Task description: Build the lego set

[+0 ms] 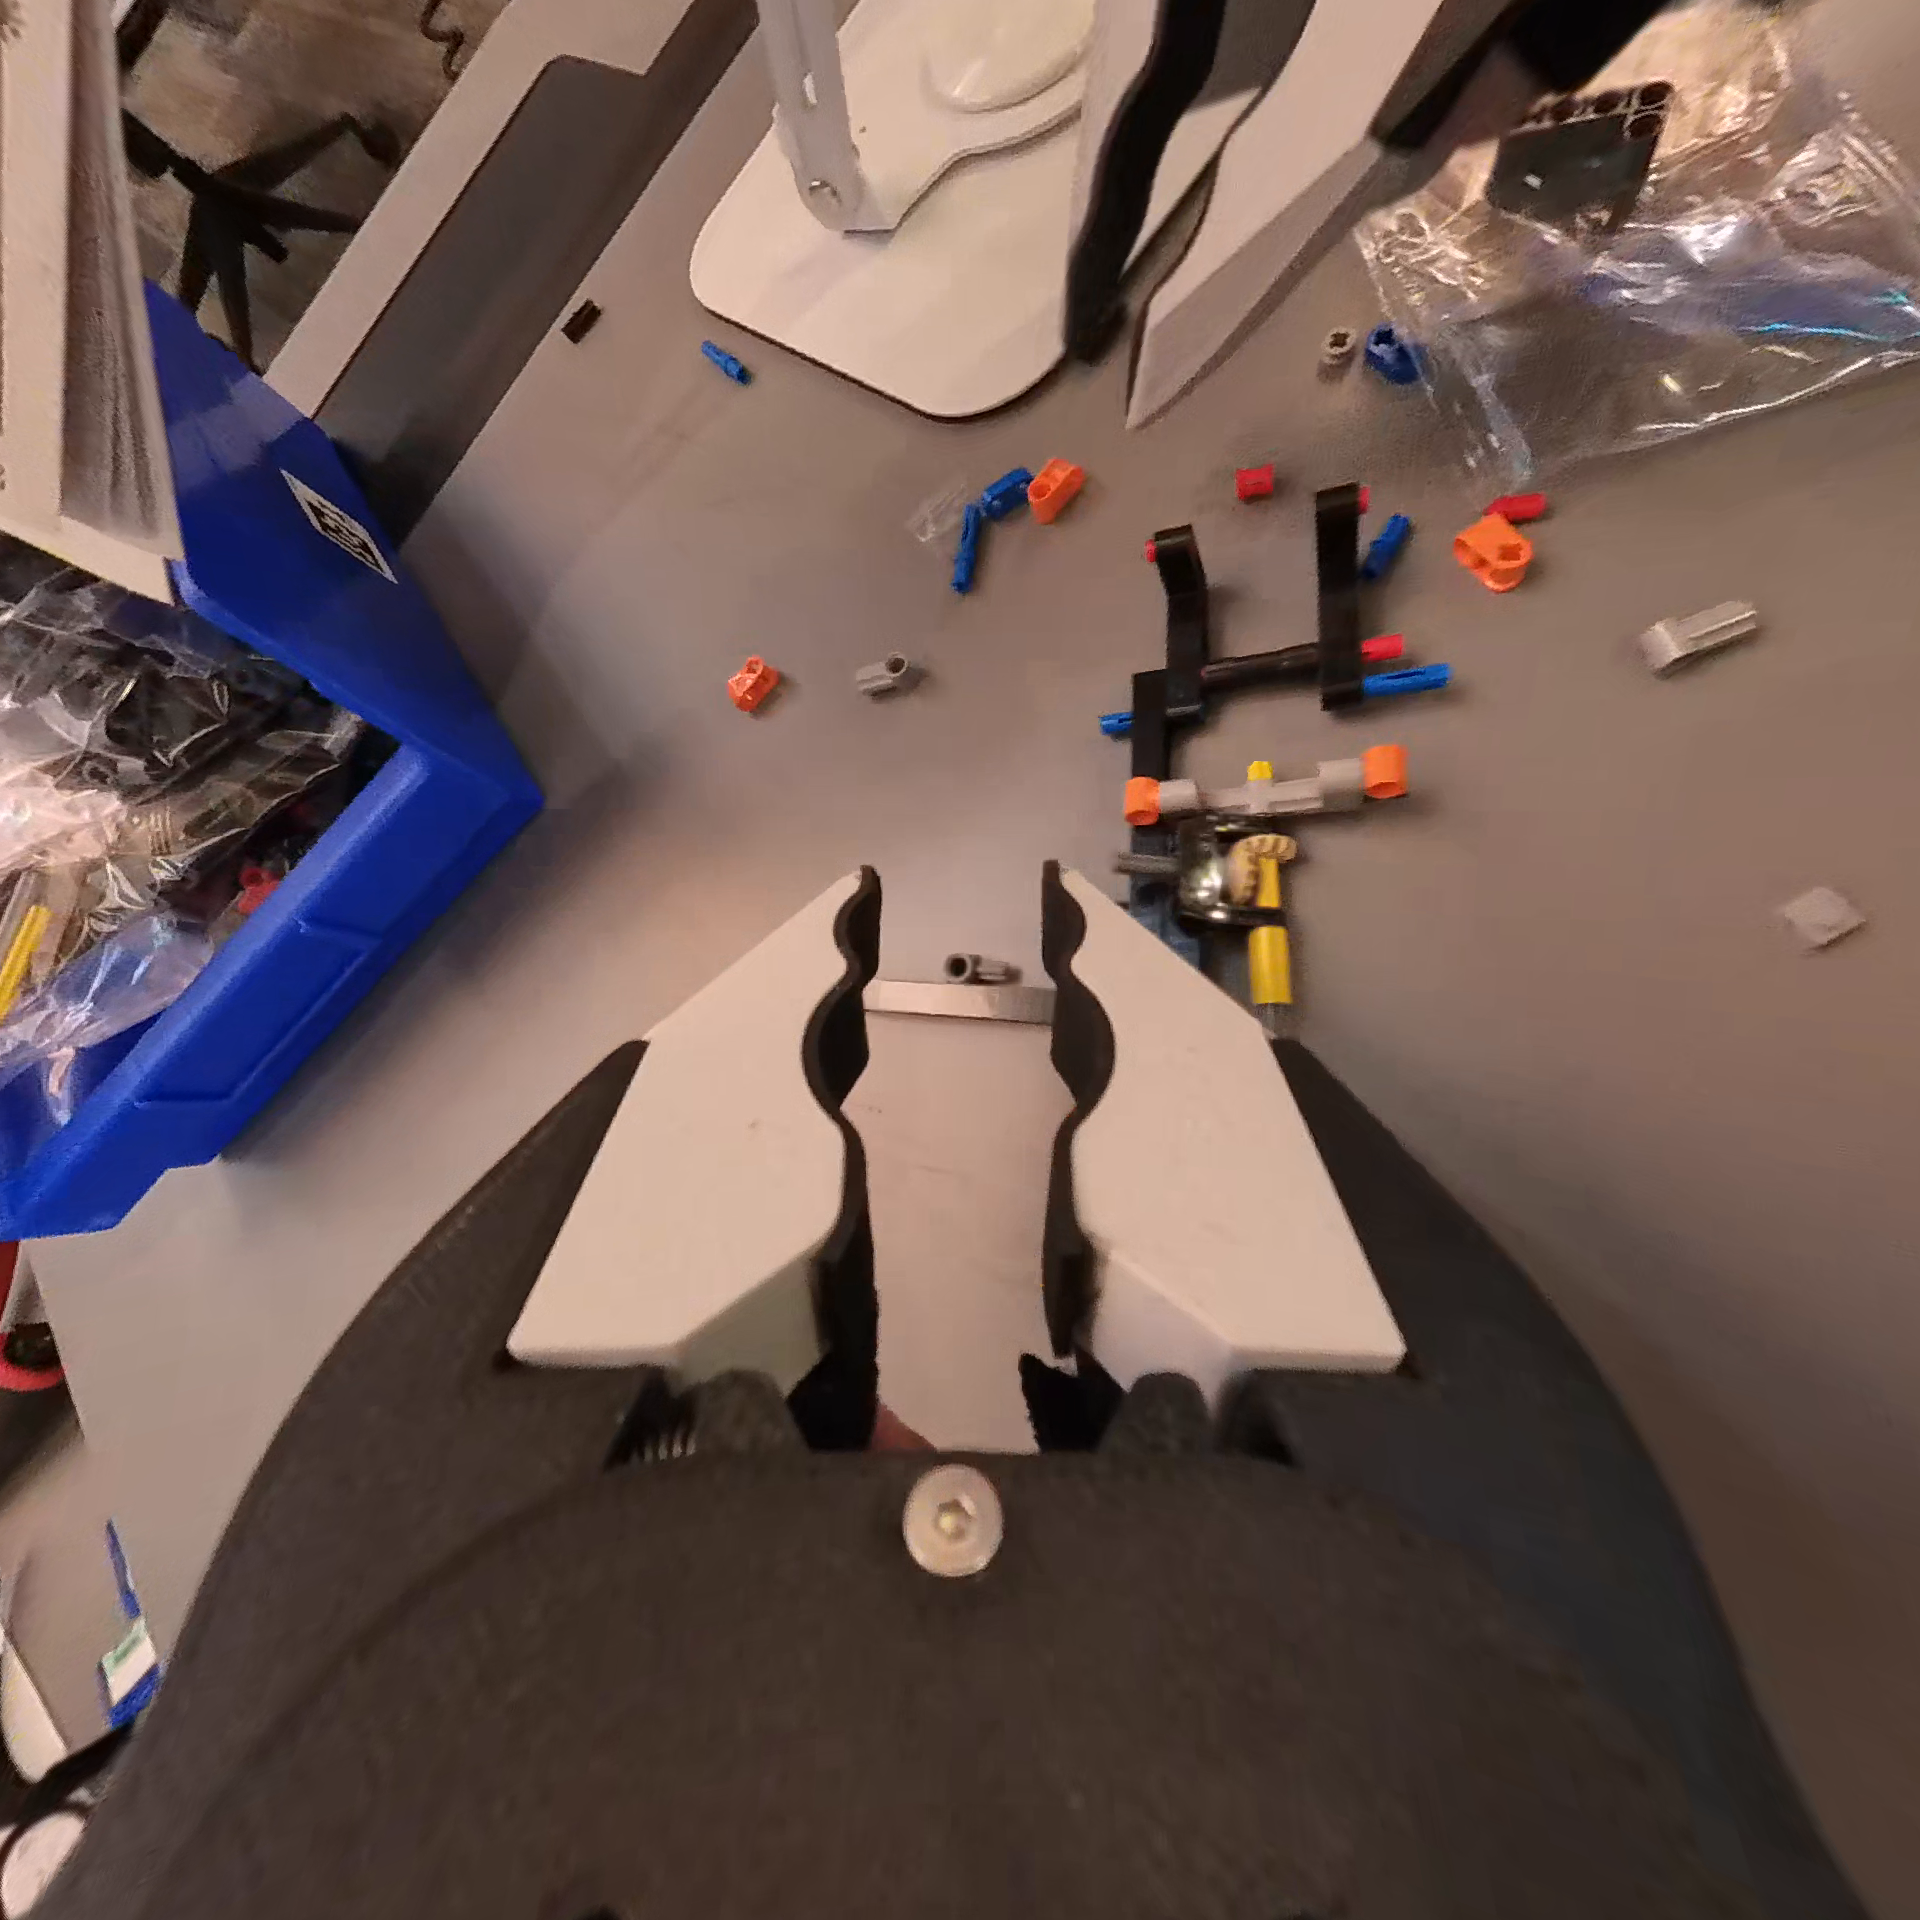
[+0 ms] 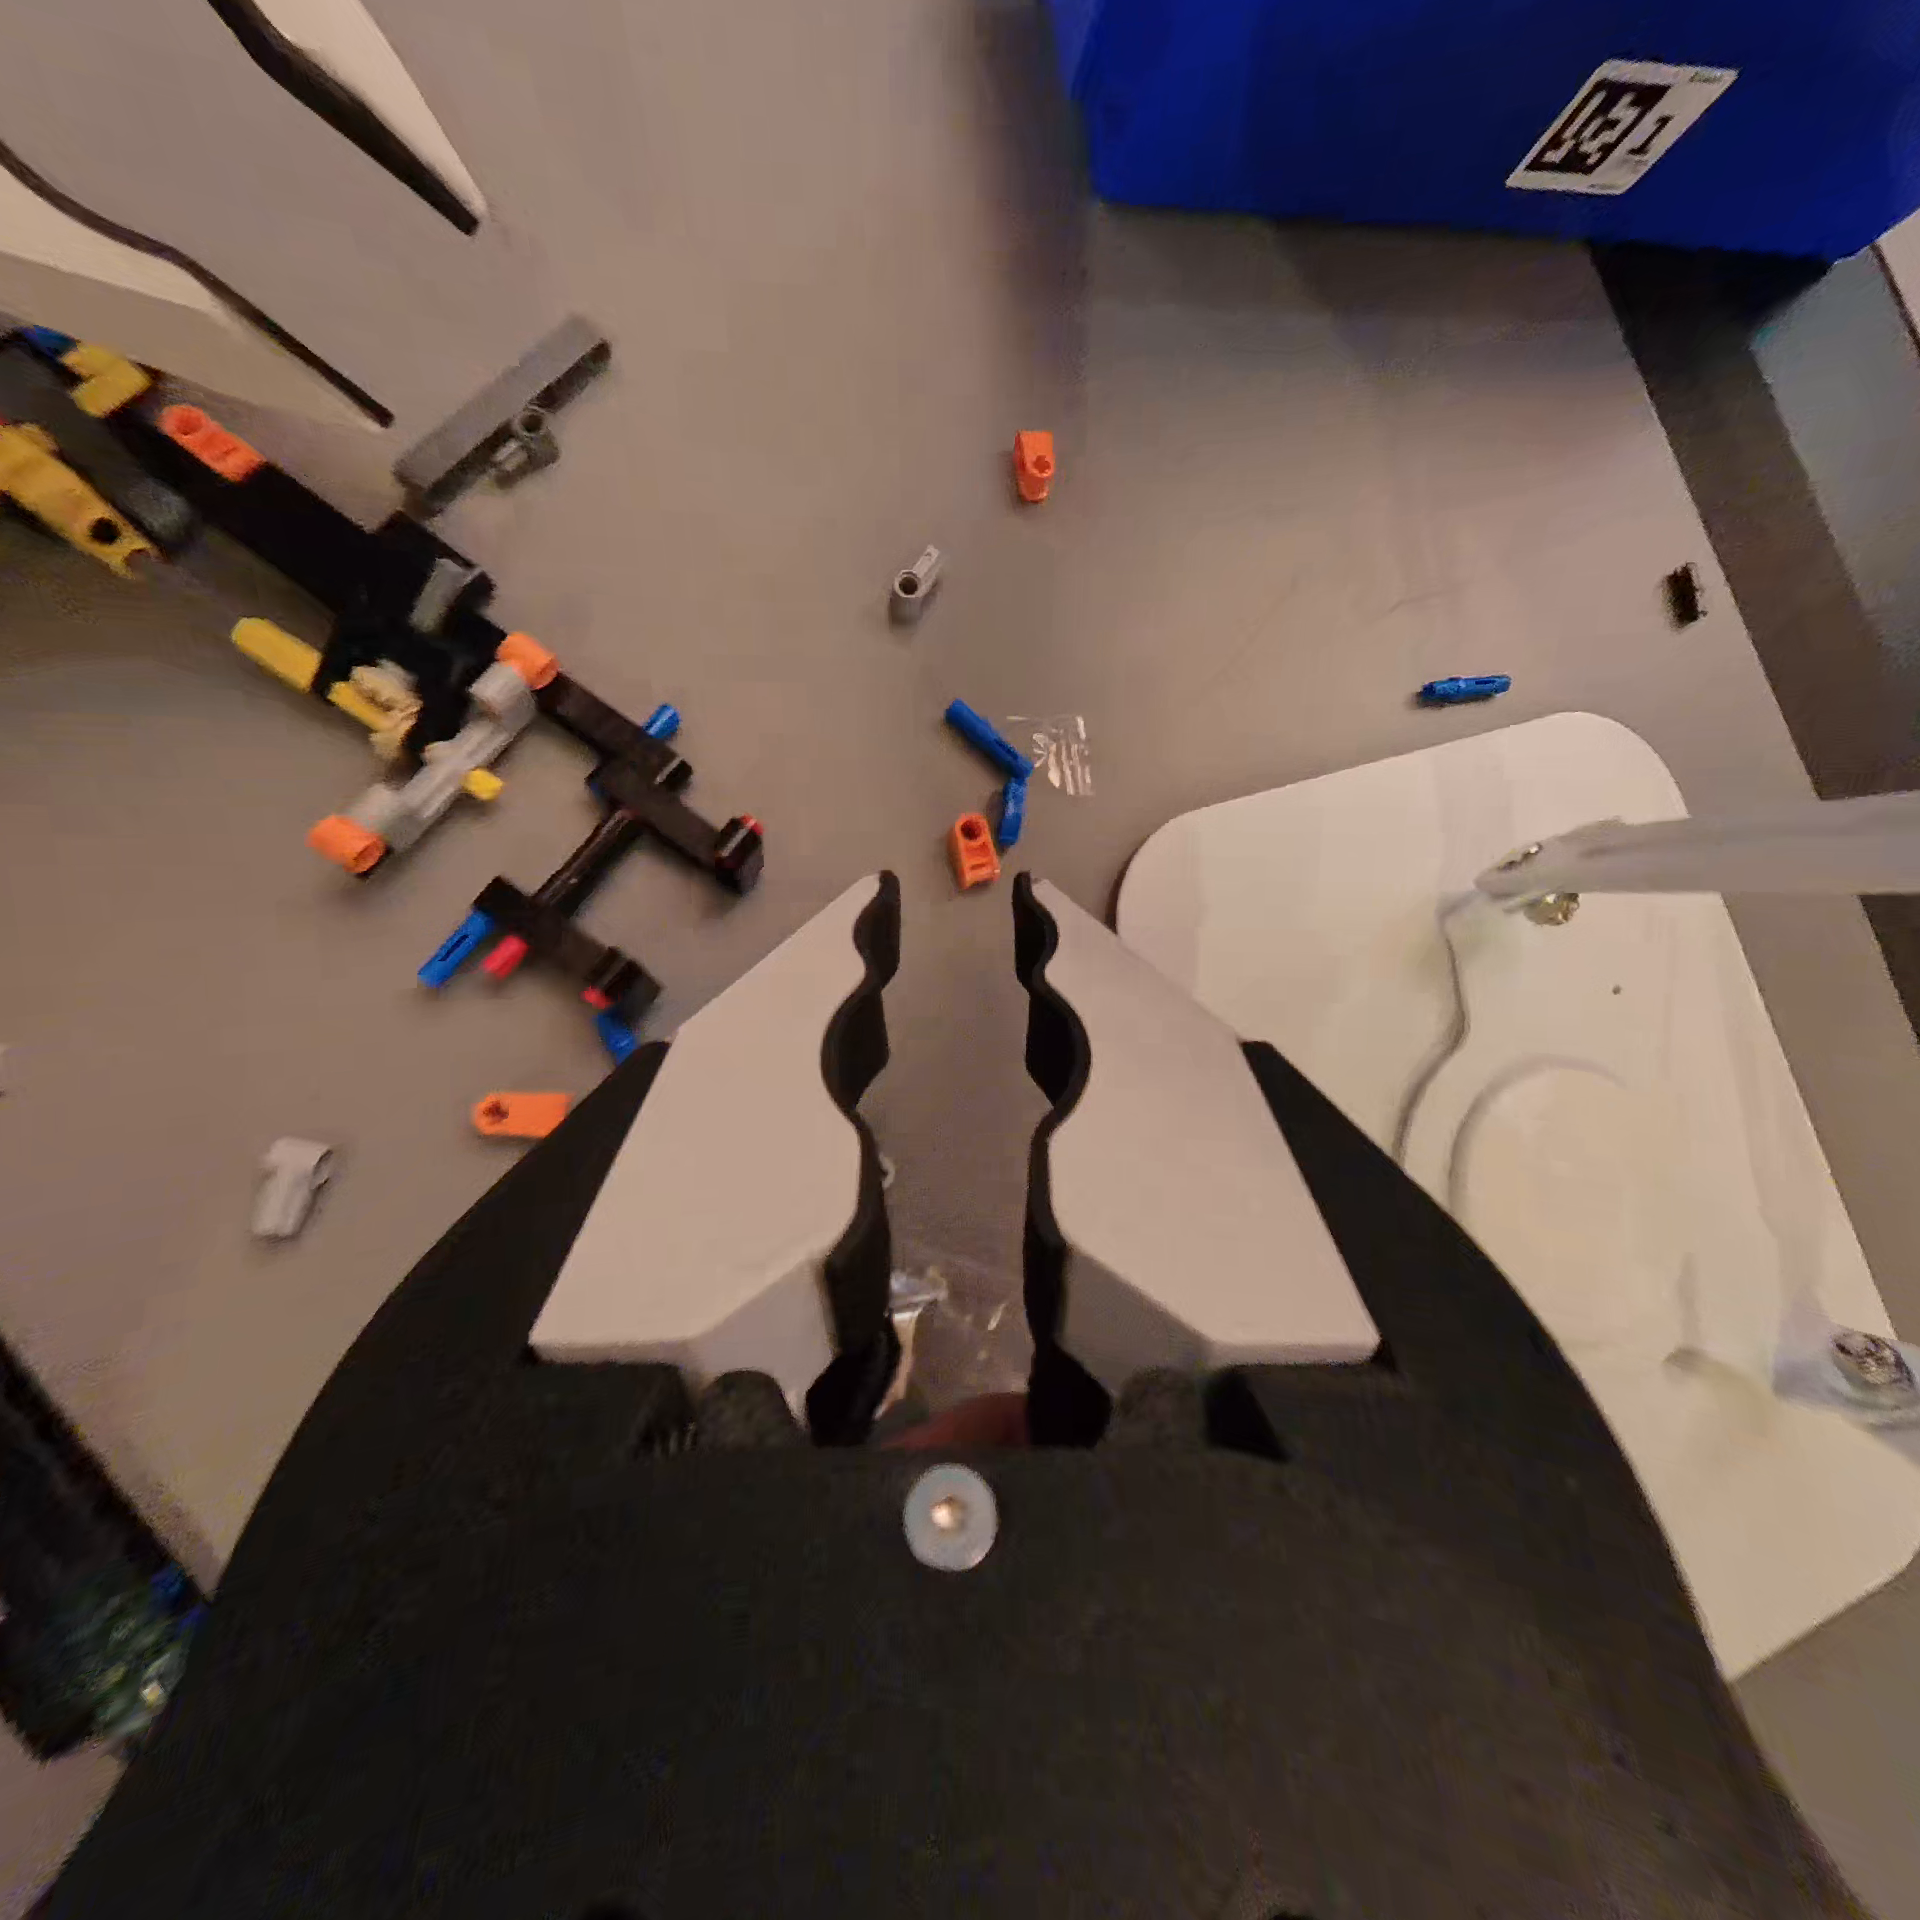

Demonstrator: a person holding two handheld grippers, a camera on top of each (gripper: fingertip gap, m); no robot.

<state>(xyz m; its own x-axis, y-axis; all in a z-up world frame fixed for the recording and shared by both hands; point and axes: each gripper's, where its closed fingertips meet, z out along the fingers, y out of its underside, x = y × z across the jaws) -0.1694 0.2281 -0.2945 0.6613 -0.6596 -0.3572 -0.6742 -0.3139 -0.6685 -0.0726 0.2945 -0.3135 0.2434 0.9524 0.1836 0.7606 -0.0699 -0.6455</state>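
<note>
- The lego assembly (image 1: 1247, 717), a part-built frame of black beams with blue and red pins, orange connectors, a grey cross-piece and a yellow axle, is seen lying flat on the grey table (image 1: 1558, 1039), toward its middle.
- In the left wrist view, a blue bin (image 1: 343, 790) filled with bagged parts is found at the table's left edge.
- The left claw (image 1: 961, 883) is held above the table with its jaws parted and nothing between them; a grey beam (image 1: 961, 1003) and a small grey connector (image 1: 977, 968) are seen on the table behind the tips.
- The assembly is placed just right of the left claw's tips.
- Loose pieces are scattered around: an orange connector (image 1: 752, 684), a grey connector (image 1: 889, 675) and blue pins (image 1: 982, 520) to the assembly's left.
- A clear plastic bag (image 1: 1683, 291) is laid toward the table's far right corner.
- In the right wrist view, the assembly (image 2: 582, 790) is shown left of the right claw (image 2: 956, 883).
- The right claw is likewise parted and empty, with a small orange connector (image 2: 972, 850) just beyond its tips.
- A white lamp base (image 2: 1507, 1143) is set to the right.
</note>
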